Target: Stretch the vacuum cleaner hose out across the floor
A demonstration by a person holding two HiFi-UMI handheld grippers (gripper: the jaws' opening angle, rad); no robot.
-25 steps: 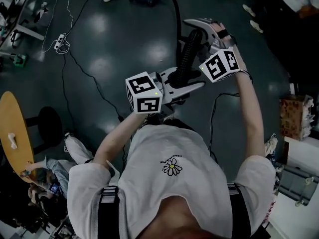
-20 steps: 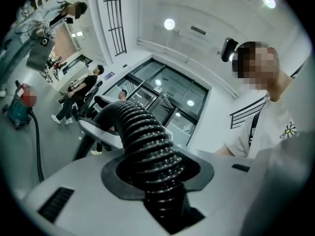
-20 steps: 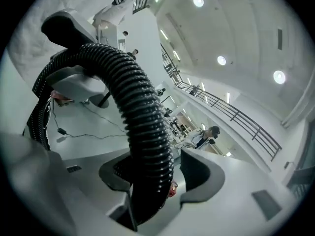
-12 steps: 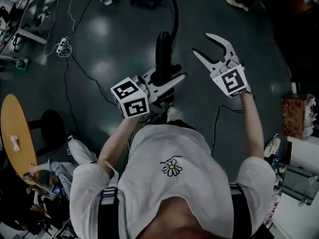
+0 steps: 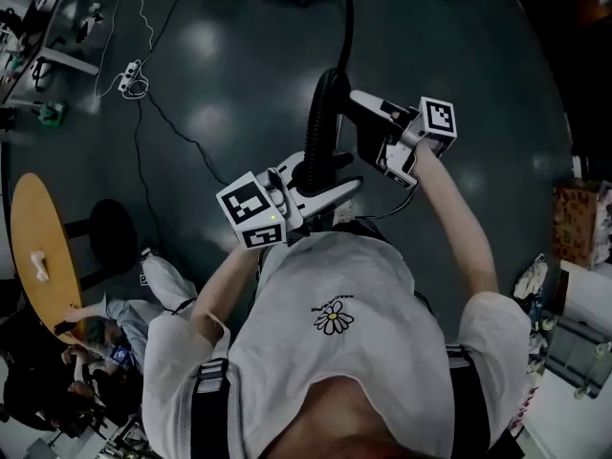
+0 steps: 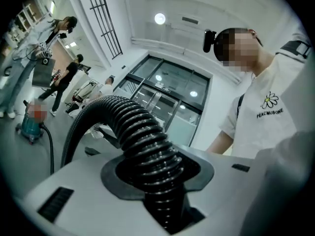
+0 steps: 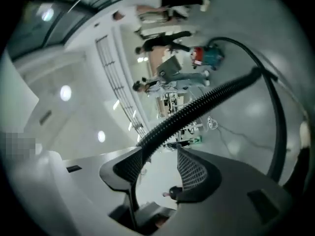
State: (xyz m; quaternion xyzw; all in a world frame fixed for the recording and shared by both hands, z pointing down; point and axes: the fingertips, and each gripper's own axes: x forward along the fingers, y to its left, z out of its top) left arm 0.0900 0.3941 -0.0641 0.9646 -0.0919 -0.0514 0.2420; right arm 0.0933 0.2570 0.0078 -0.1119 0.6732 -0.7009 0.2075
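Right tongs [image 7: 160, 152] rolled, gaping, ribbed black hose [image 6: 142, 141]

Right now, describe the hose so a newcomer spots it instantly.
Over the dark glossy floor, find the left tool. The hose clamped in it is thick, black and ribbed, unlike the thin smooth cables lying nearby.

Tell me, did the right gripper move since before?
Yes. The right gripper has swung left, toward the power strip, and now sits right beside the hose, fingers open.
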